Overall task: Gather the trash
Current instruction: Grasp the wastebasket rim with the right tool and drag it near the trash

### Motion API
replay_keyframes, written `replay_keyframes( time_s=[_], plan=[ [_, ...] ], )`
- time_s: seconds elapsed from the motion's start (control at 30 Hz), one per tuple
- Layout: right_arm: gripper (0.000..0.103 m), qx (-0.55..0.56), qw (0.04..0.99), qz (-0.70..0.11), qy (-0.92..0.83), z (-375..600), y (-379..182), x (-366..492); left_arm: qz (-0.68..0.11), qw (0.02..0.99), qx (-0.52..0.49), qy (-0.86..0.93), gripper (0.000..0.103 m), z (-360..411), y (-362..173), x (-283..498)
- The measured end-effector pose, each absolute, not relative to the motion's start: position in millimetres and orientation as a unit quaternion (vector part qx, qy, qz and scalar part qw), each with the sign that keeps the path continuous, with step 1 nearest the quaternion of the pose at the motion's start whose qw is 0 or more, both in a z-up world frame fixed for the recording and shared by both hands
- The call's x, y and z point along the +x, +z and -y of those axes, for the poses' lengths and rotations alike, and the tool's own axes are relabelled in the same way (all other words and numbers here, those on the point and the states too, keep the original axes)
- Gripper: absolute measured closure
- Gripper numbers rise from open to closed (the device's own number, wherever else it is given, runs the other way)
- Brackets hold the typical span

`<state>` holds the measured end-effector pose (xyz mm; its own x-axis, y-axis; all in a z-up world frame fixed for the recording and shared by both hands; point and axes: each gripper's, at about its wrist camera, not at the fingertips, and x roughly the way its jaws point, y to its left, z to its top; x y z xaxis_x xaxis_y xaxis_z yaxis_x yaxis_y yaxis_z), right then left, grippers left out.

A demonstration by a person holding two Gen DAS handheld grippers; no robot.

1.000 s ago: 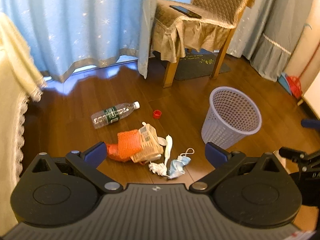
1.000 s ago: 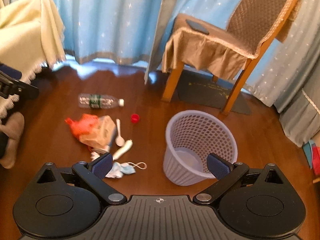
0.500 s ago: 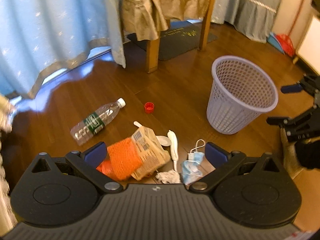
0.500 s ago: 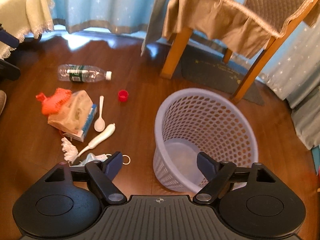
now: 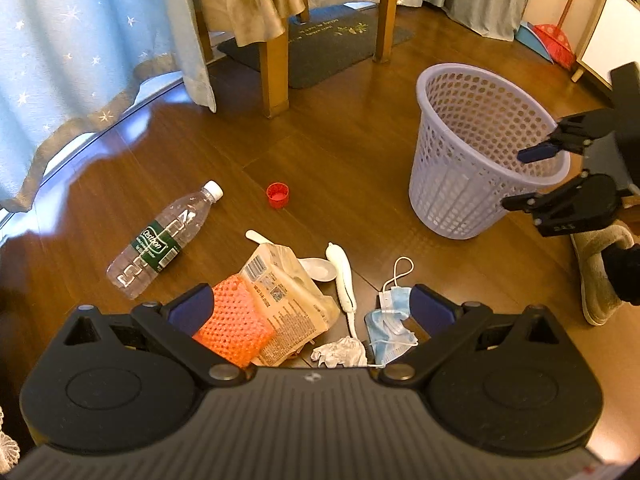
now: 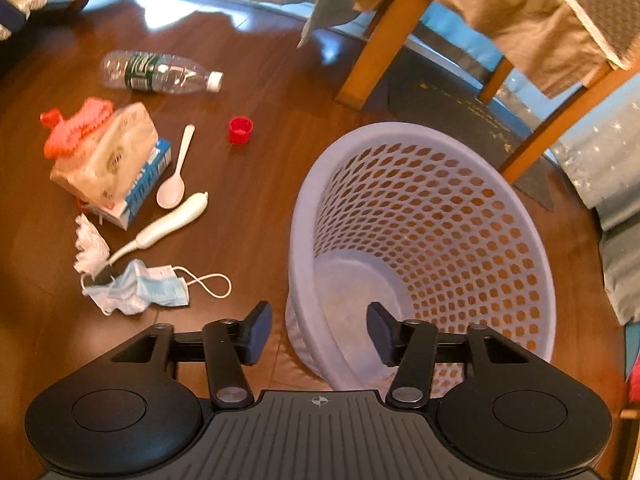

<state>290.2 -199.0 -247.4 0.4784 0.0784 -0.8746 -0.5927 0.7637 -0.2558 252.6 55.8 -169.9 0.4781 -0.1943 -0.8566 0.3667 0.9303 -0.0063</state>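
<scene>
Trash lies in a loose pile on the wooden floor: an orange net, a beige tissue pack, a white spoon, a white handle, a blue face mask and a crumpled tissue. My left gripper hovers open just above this pile. A clear bottle and a red cap lie farther out. My right gripper is open, its fingers on either side of the near wall of the lilac mesh basket. The basket holds nothing.
A wooden chair's legs and a dark mat stand beyond the trash. Blue curtains hang at the left. A person's slippered foot rests right of the basket. A red dustpan leans at the far right.
Both grippers have come down and forward. The left now sits close over the pile. The right reached the basket and its fingers narrowed around the basket's rim.
</scene>
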Motion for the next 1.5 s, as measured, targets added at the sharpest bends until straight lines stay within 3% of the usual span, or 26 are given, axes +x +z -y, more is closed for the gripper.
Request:
replay_keyframes(
  time_s=[0.33, 1.03, 1.27, 1.5],
  plan=[
    [0.077, -0.357, 0.792, -0.454, 0.199, 180.5, -273.1, 288.1, -0.489, 0.853, 0.068, -0.168, 0.001, -75.7, -179.5, 233.6],
    [0.088, -0.588, 0.674, -0.359, 0.266, 167.2, -317.9, 218.3, -0.478, 0.847, 0.112, -0.205, 0.001, -60.5, -189.7, 228.7],
    [0.096, -0.599, 0.656, -0.362, 0.282, 175.7, -336.1, 203.7, -0.480, 0.837, 0.142, -0.219, 0.001, -52.5, -203.7, 222.7],
    [0.097, -0.605, 0.655, -0.356, 0.279, 180.5, -343.6, 200.8, -0.479, 0.834, 0.150, -0.231, 0.001, -43.5, -209.8, 215.5]
  ],
)
